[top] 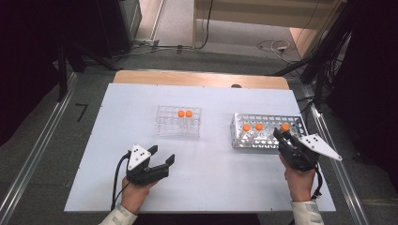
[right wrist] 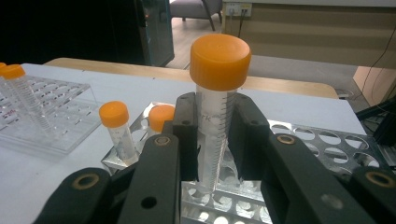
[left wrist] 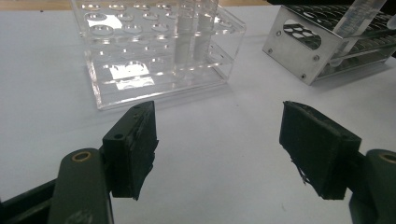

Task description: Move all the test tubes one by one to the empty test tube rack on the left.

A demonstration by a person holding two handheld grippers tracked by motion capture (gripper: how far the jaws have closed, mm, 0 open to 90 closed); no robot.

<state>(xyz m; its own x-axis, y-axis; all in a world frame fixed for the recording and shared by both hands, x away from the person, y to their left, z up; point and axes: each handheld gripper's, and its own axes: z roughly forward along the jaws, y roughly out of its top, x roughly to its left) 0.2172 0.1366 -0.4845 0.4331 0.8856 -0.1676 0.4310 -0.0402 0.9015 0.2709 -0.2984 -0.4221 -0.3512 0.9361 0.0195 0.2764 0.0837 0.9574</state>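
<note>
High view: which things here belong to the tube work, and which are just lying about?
In the job:
right claw, shut on a tube
metal rack with two more tubes
clear rack holding two tubes
left claw, open and idle

Lying about:
cables on the floor beyond the table

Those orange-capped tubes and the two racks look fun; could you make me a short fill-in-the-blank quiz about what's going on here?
1. The right gripper is shut on a tube with an ______ cap.
2. That tube stands in the ______ rack, the perforated one on the right.
3. The clear plastic rack holds ______ capped tubes.
4. The left gripper rests on the table with its jaws ______.

Missing words: orange; metal; two; open
</note>
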